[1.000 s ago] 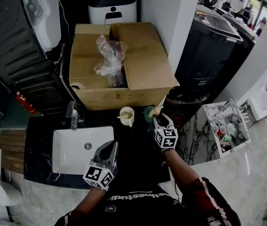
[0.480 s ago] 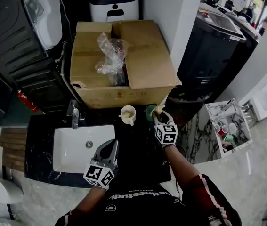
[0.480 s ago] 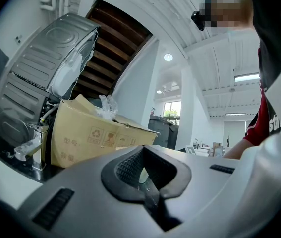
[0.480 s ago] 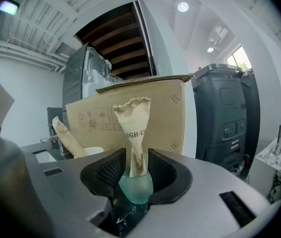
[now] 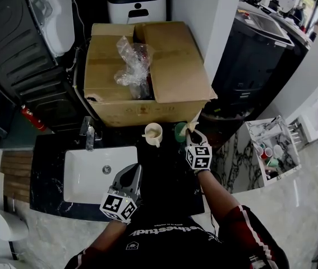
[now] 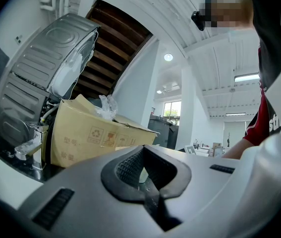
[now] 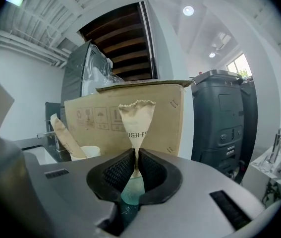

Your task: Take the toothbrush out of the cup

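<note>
Your right claw has just been closing and now pinches the paper-wrapped toothbrush low on its wrapper. The toothbrush stands upright in the green cup, of which only a sliver shows between the pads; the claw body cuts off the rest. The wrapper hides the brush itself. Just beside it, a white cup holds what looks like a second wrapped toothbrush. Your left claw is pressed together with nothing in it, over the dark desk beside the sink.

Cardboard box behind white sink; faucet between.
</note>
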`<state>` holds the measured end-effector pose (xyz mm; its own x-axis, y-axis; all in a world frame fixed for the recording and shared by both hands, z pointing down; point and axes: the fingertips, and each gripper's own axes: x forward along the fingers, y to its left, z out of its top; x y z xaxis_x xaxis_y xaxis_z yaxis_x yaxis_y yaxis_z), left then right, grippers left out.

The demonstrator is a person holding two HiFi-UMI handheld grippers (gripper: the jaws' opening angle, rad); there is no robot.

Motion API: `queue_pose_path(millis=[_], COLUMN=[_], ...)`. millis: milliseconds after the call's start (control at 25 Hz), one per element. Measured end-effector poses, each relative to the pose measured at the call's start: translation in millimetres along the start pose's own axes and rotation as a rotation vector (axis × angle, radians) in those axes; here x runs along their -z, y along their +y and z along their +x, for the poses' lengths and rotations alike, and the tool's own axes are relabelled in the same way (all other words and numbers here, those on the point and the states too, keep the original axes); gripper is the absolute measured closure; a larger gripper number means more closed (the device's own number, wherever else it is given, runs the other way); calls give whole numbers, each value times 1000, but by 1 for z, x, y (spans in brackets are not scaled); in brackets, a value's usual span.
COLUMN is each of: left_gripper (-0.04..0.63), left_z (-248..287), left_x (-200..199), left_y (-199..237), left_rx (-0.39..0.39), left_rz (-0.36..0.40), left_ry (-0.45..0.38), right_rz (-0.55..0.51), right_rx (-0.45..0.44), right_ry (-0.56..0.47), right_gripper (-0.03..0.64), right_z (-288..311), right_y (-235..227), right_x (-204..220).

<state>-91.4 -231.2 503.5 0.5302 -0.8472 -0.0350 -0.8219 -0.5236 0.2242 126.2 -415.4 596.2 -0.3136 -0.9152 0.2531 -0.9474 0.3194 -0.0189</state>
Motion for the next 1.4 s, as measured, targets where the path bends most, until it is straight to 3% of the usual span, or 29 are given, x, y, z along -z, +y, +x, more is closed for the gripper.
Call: queue_pose_path(millis=[280,800,1400], left_gripper=[581,581,581], left_z=[-2,-4,-9], left_x=[-1,-4,-4], left_y=[1,-5,-3], left_rx=[3,28,33], left_rz=[10,-7,-6], left_ry=[-2,-11,-13], right_rz=[-31,-66,34], right_rx=[3,24,3], right_ry=[-30,-140,-161], right_gripper=[566,571,572], right_z=[-3,-33,-130], right_y=[2,4,40], right_x=[-12,-79,-85])
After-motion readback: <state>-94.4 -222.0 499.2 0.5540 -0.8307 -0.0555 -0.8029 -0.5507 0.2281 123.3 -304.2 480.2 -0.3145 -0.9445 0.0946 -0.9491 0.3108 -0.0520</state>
